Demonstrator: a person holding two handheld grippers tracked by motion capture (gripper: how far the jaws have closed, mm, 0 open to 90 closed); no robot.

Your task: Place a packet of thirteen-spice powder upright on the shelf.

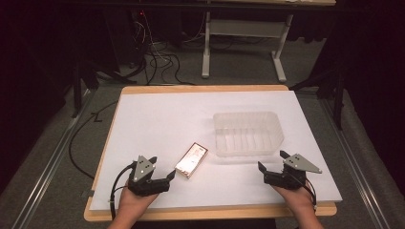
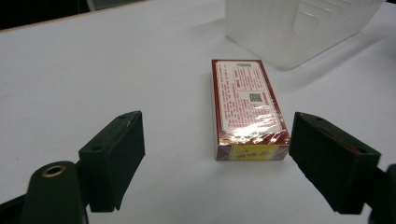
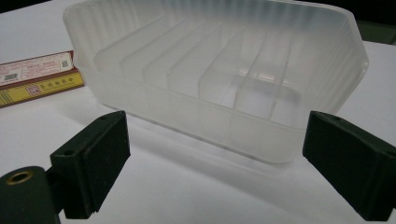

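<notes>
— How are the two hands placed?

— The left hand and the right hand are seen coming in from the bottom edge in the high view, well apart. A gripper is held in each.

— How is the left gripper set?

— It is pointed forward and a bit to the right. Its jaws are held wide open, and nothing is pinched between them.

— And the right gripper?

— It is pointed forward and a bit to the left. Its jaws are spread wide too, and nothing is touched by them.
</notes>
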